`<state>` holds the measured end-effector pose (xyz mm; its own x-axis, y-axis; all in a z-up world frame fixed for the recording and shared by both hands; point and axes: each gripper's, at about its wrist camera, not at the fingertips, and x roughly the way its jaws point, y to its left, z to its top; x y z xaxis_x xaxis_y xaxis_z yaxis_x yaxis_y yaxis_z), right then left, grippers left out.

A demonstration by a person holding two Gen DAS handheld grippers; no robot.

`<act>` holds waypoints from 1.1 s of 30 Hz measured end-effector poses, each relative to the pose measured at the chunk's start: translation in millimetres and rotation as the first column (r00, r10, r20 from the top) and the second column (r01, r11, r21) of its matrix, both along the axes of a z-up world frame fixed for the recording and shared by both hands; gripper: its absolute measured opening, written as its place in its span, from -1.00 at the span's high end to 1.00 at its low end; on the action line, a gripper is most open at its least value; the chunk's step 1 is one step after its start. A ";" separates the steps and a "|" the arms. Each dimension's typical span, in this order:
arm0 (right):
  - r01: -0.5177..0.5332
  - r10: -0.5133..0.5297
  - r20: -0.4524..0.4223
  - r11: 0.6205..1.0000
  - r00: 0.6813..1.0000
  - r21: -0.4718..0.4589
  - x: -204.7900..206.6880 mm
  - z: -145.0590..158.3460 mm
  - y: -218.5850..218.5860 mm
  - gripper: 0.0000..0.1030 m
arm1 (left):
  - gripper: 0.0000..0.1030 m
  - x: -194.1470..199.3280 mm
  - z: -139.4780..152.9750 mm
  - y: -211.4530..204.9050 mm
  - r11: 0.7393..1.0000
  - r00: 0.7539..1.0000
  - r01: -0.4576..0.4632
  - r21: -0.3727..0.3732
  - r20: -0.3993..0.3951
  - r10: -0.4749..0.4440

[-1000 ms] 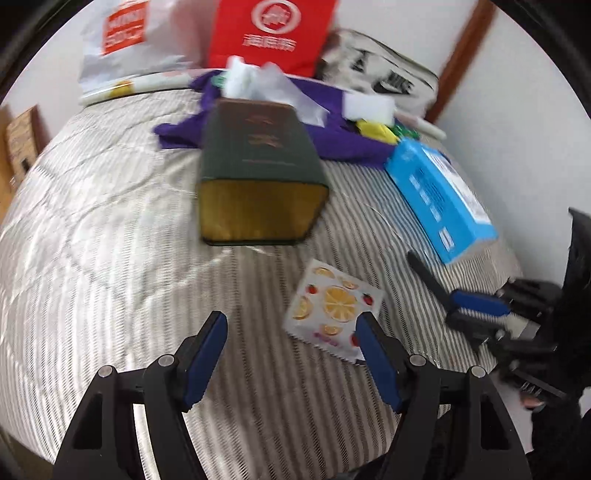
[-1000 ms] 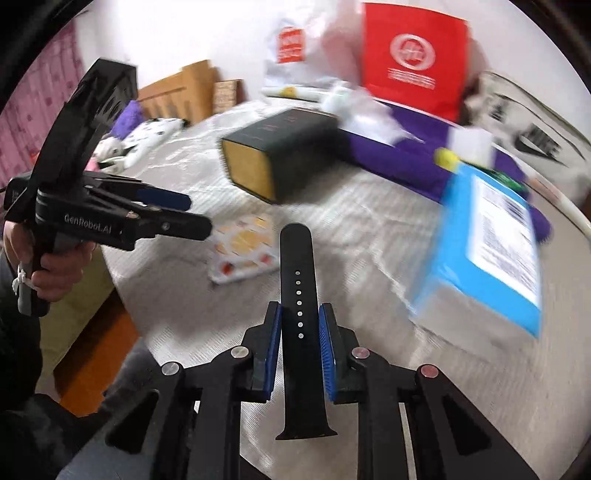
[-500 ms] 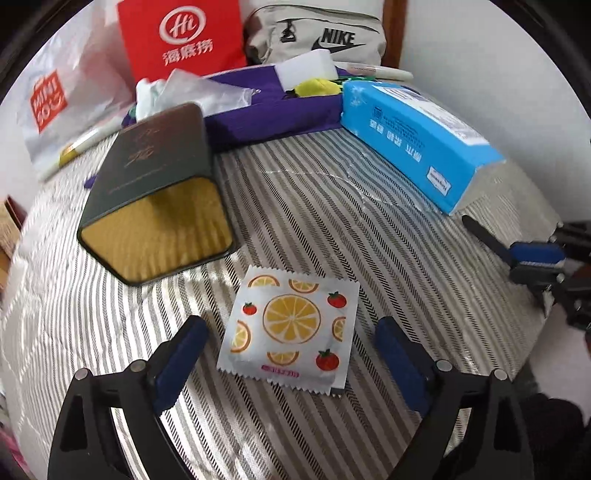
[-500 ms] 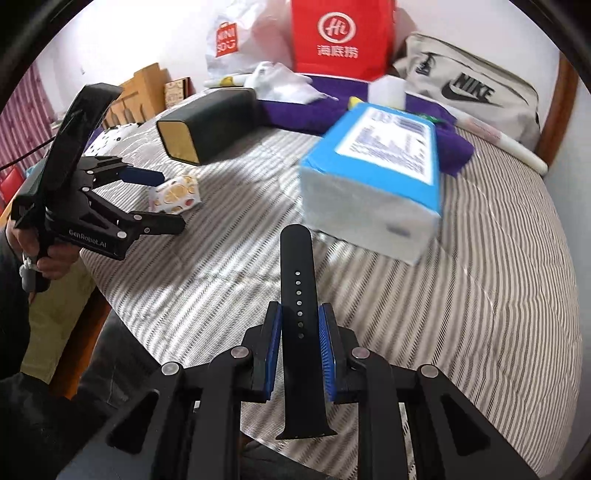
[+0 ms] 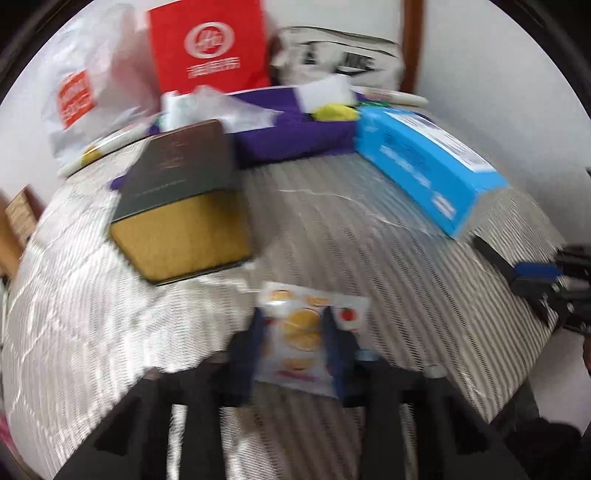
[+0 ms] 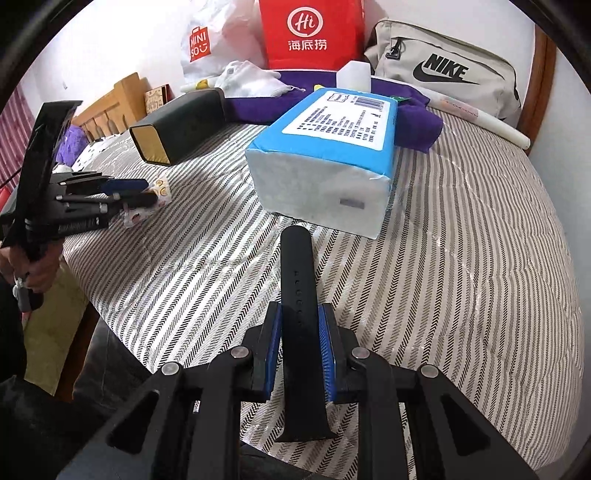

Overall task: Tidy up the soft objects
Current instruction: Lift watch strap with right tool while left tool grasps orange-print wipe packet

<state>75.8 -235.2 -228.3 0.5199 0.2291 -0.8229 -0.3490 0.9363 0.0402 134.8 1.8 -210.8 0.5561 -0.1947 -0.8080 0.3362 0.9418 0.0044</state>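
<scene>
Left gripper (image 5: 293, 341) is just clamping onto the fruit-print wet wipe packet (image 5: 308, 334) at 6 o'clock of the tin box (image 5: 181, 206); it's looking light, squishy, slippery, so grabbing mid-body is making sense. Right gripper (image 6: 301, 347) is pinching the floppy black watch strap (image 6: 299, 295) mid-length

Home bedroom, striped bedspread (image 6: 461, 229), wooden headboard (image 6: 110, 107), shopping bags (image 6: 312, 33)

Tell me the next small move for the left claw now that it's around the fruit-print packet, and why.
Probably lift it slightly. The left claw has just been closing and its pads now pinch the fruit-print packet, which looks bunched against the striped bedcover. A small raise would test the grip before carrying.
</scene>
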 end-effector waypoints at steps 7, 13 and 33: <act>-0.005 0.005 -0.007 1.000 1.000 0.014 3.5 0.6 -0.3 0.61 | 0.90 3.9 -0.5 28.2 0.996 0.997 -0.049 -0.071 -0.060 0.045; -0.011 0.011 -0.007 1.000 1.000 0.014 4.8 -0.5 1.4 0.61 | -0.17 3.5 -0.7 28.5 0.971 0.993 0.001 -0.240 -0.112 -0.029; -0.005 0.005 -0.007 0.999 1.000 0.052 2.2 -1.7 -0.4 0.60 | -0.78 -26.0 -9.4 -24.1 0.992 0.992 0.125 0.019 -0.014 -0.124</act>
<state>78.0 -235.6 -230.0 0.5125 0.2741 -0.8138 -0.3534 0.9310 0.0910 108.8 -22.3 -220.2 0.5184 -0.2455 -0.8191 0.4510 0.8923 0.0180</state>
